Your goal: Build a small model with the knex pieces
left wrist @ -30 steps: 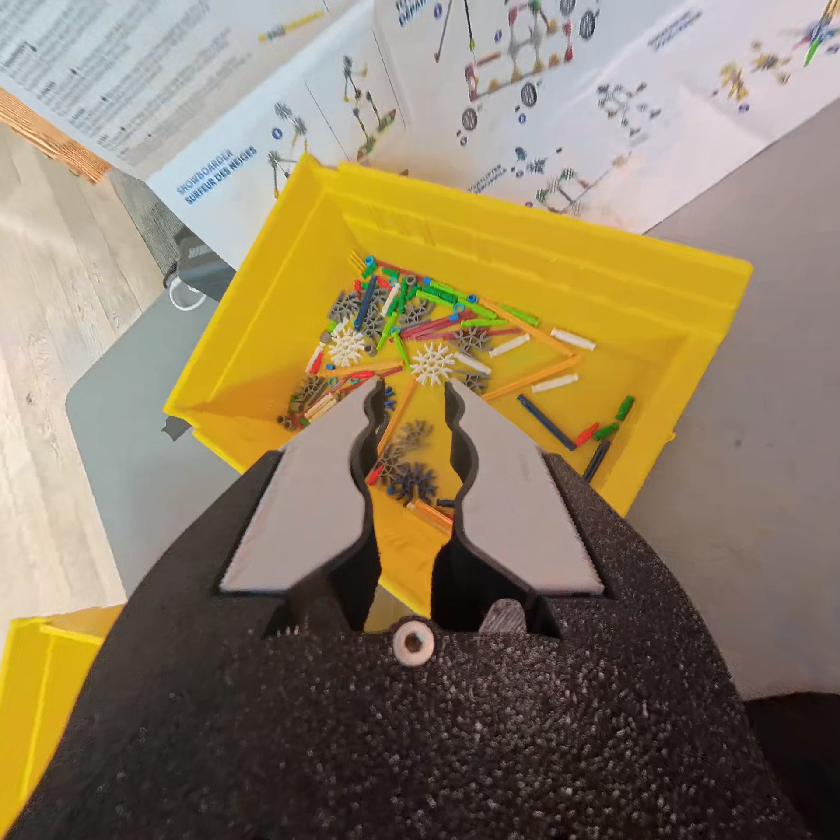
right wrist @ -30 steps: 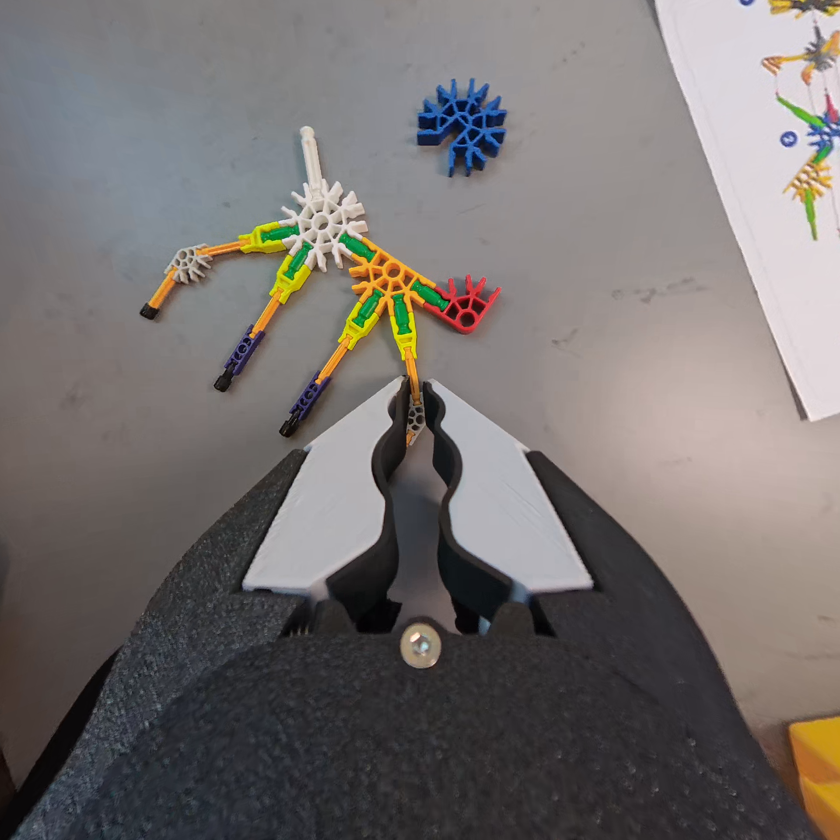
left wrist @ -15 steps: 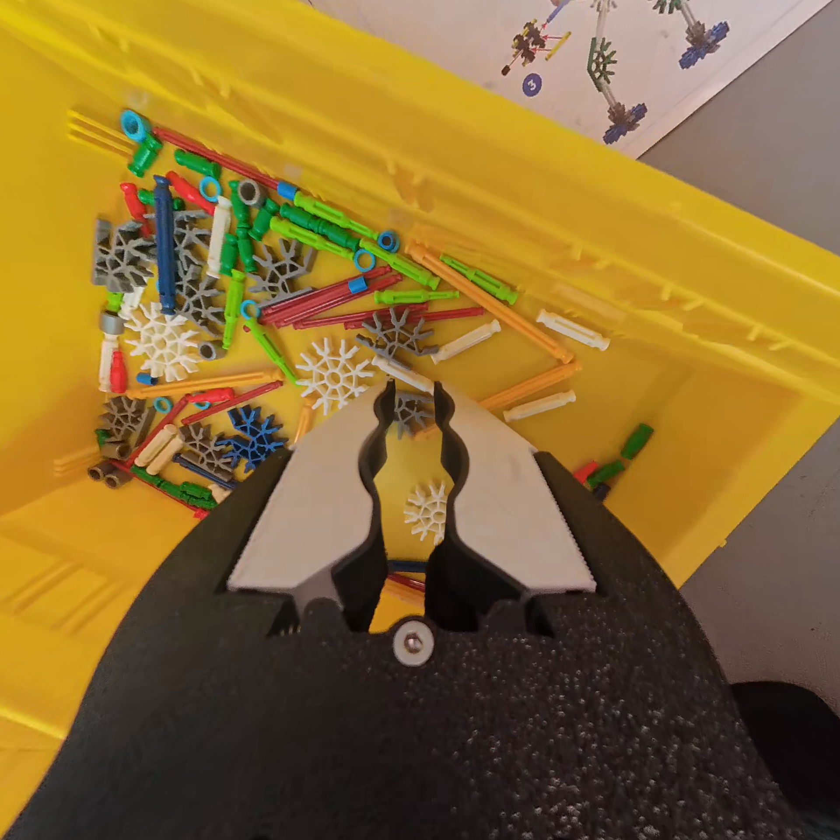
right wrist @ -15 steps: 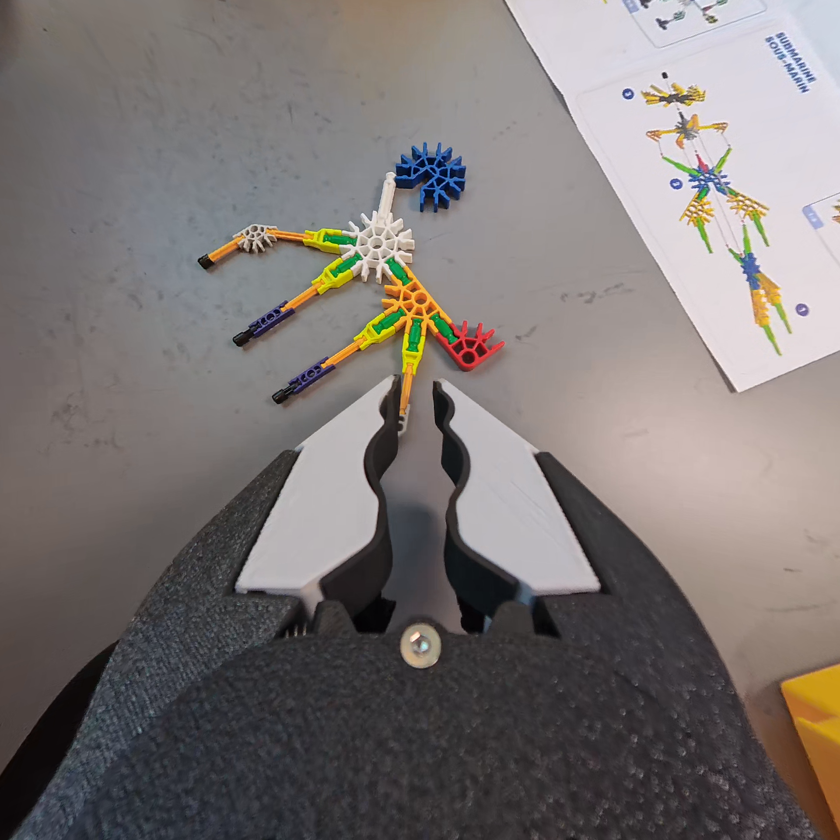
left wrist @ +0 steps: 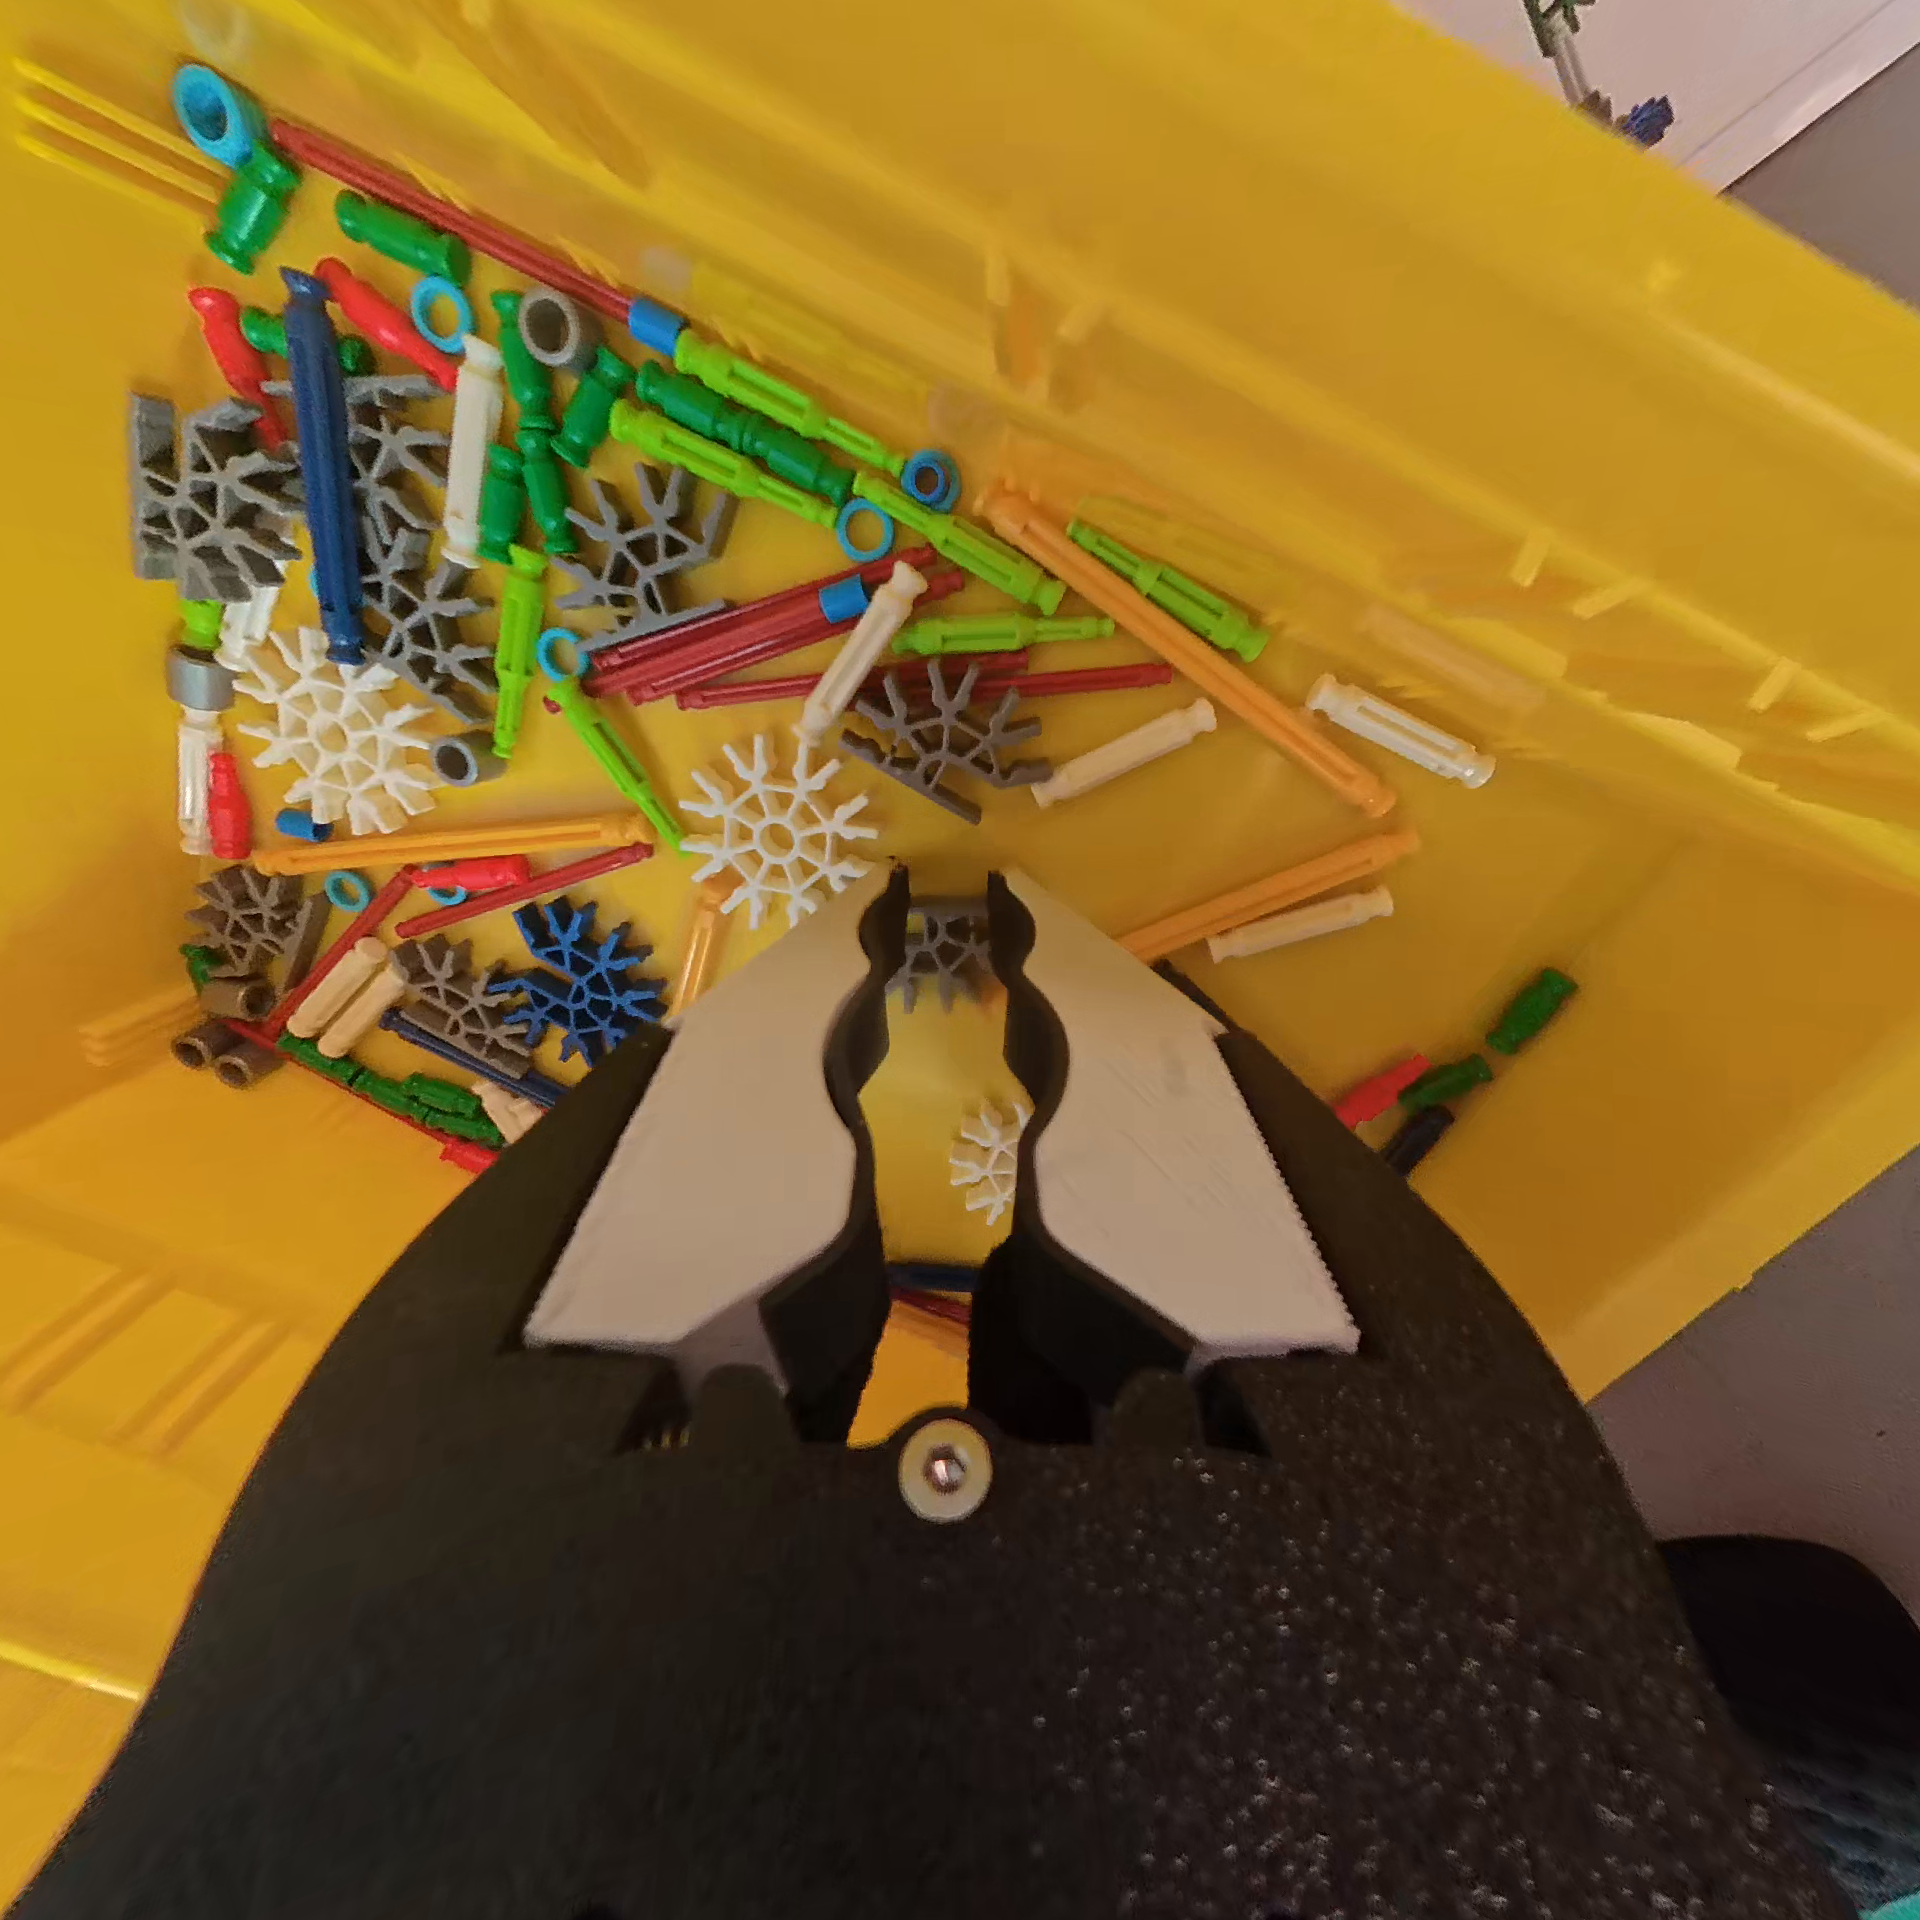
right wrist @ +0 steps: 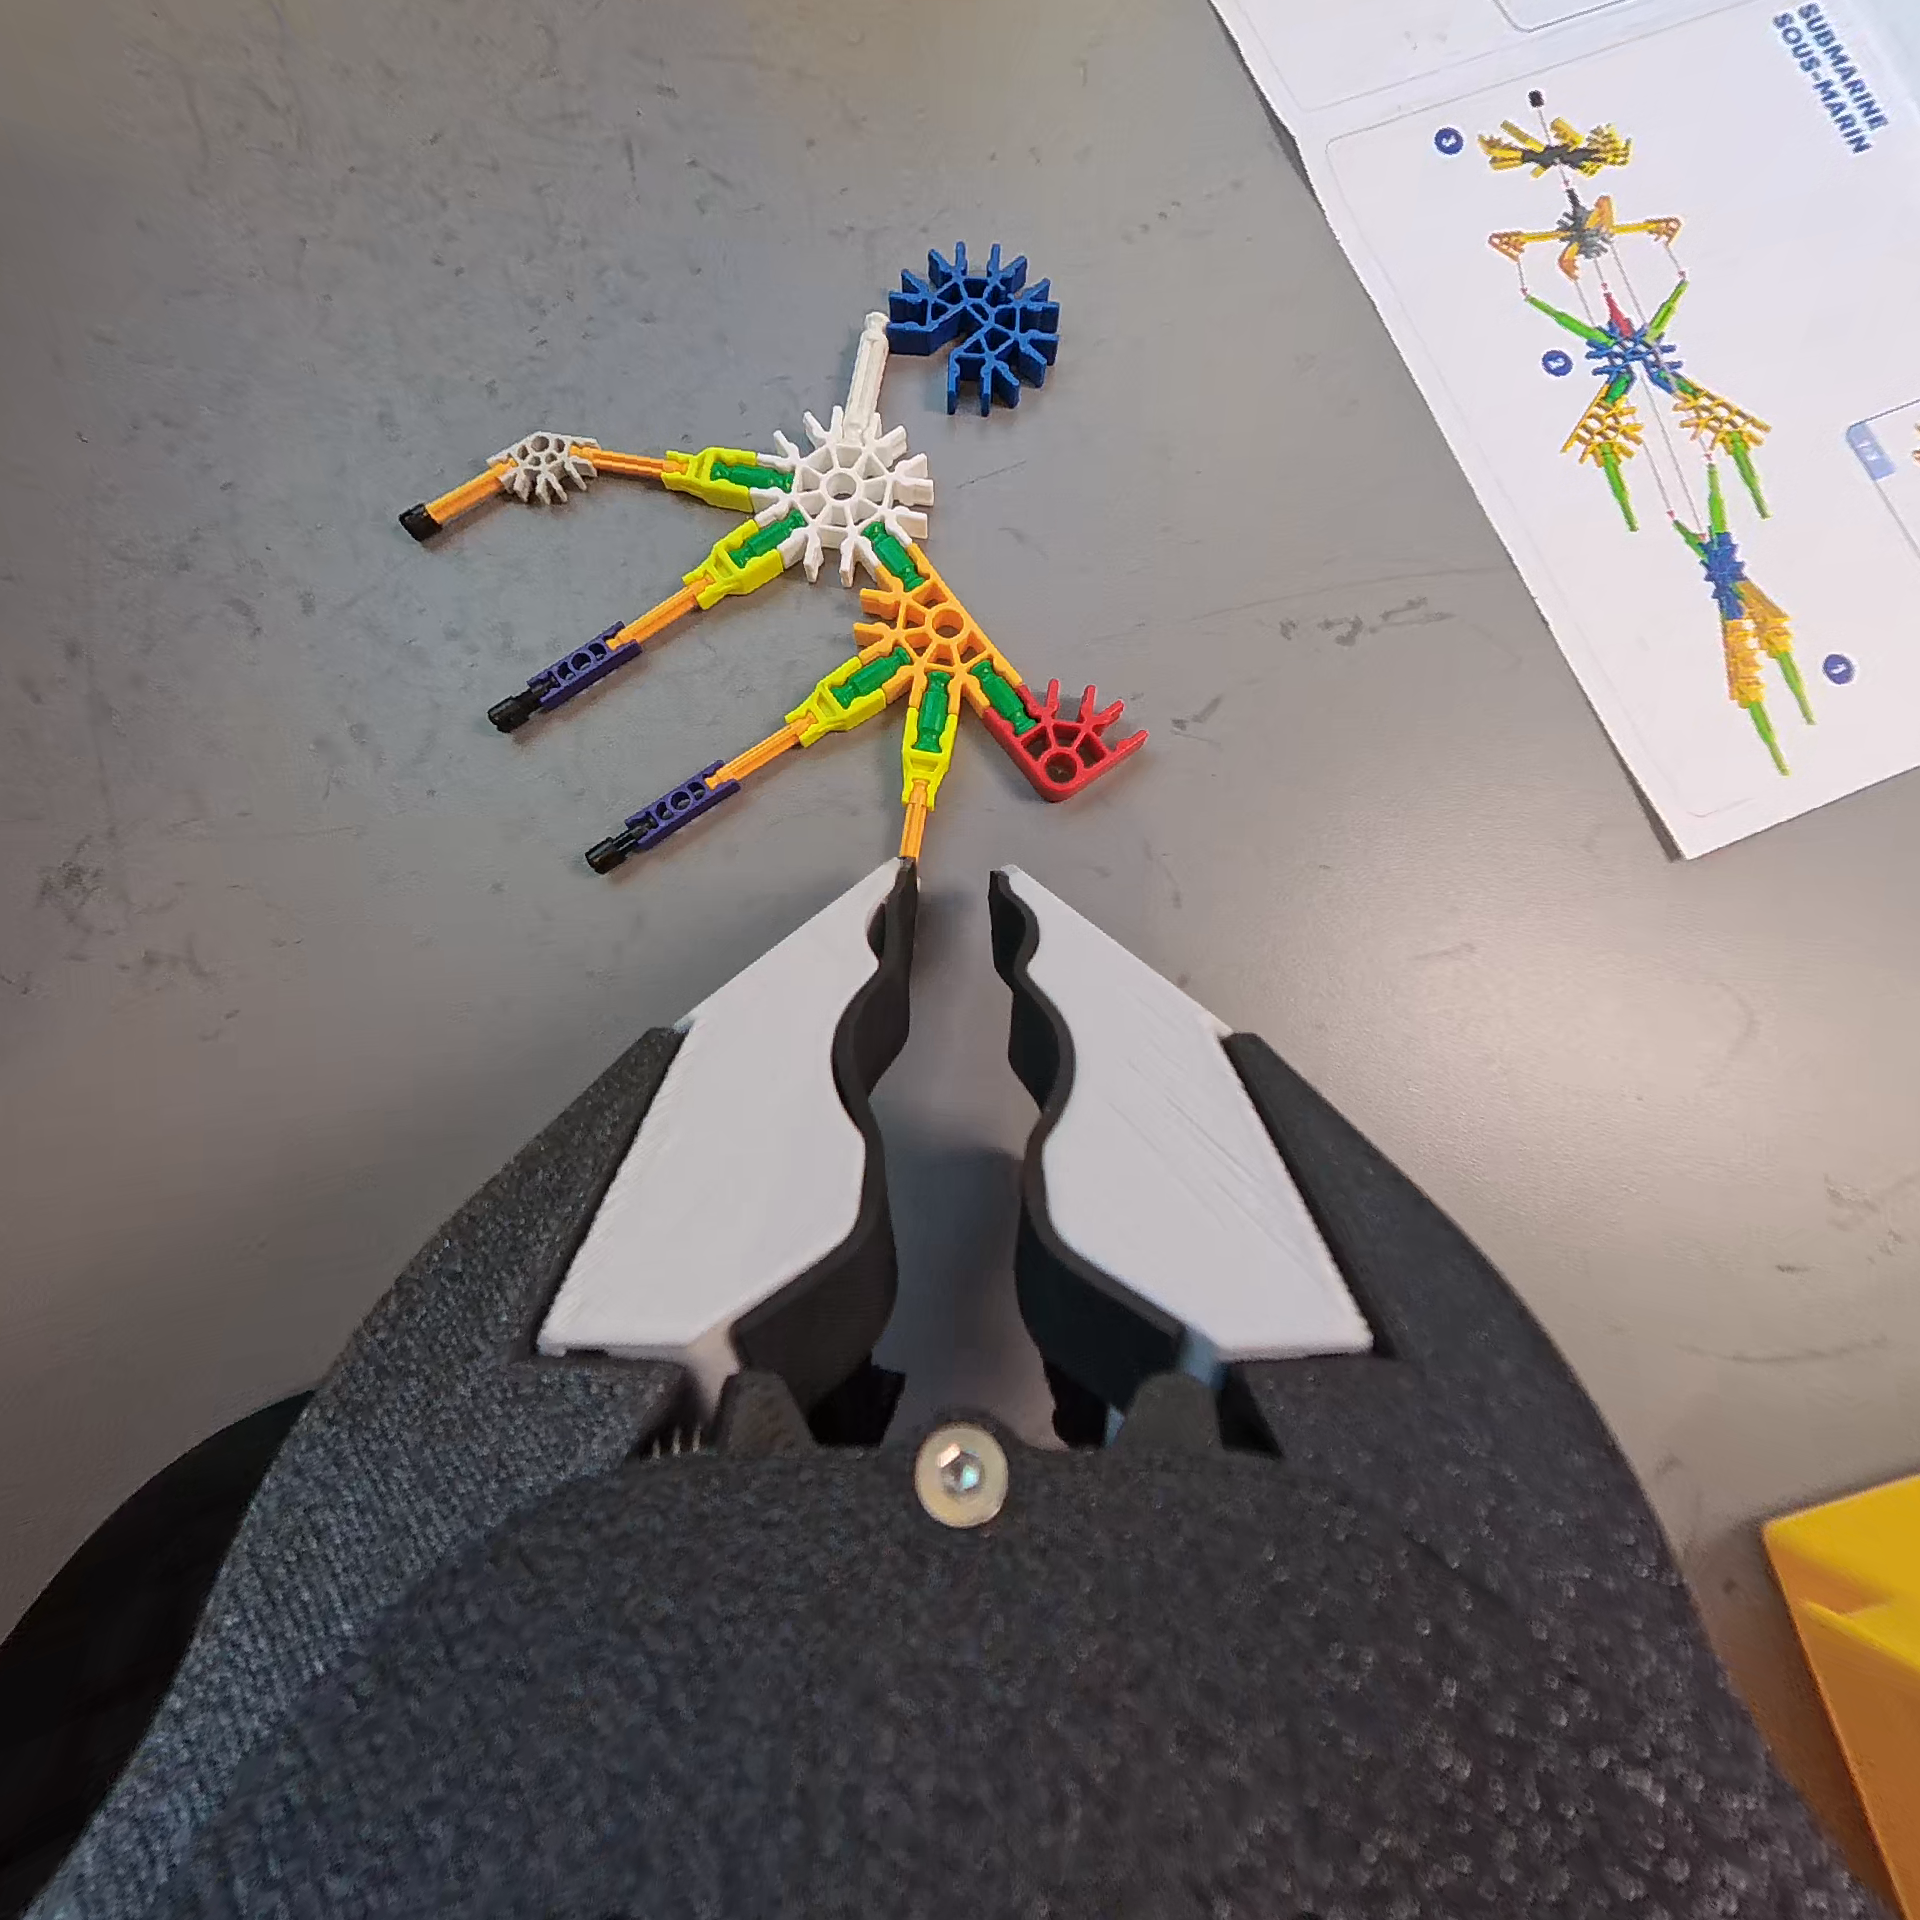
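Plastic rod-and-connector toy pieces (left wrist: 644,623) lie heaped in a yellow plastic bin (left wrist: 1247,312), where the left gripper (left wrist: 943,894) reaches down among them. Its jaws stand a little apart, the tips bracketing a small grey fan-shaped connector (left wrist: 940,951) on the bin floor; whether they touch it cannot be told, and nothing is lifted. A large white snowflake connector (left wrist: 774,831) lies just beside the left tip, and a smaller white one (left wrist: 987,1158) shows between the fingers farther back.

From the right wrist view, a flat, half-built model (right wrist: 883,582) of a white hub, an orange fan connector, a red corner piece and yellow-and-green joints rests on the grey tabletop (right wrist: 312,208). The right gripper (right wrist: 948,883) hovers just short of it, jaws parted and empty, its left tip at the end of one thin orange rod (right wrist: 912,831). A loose blue snowflake connector (right wrist: 977,327) lies at the tip of the model's white rod, seemingly not joined. A printed instruction sheet (right wrist: 1558,468) lies to the right.

Judging by the loose blue piece and the full bin, the build looks only partly done.
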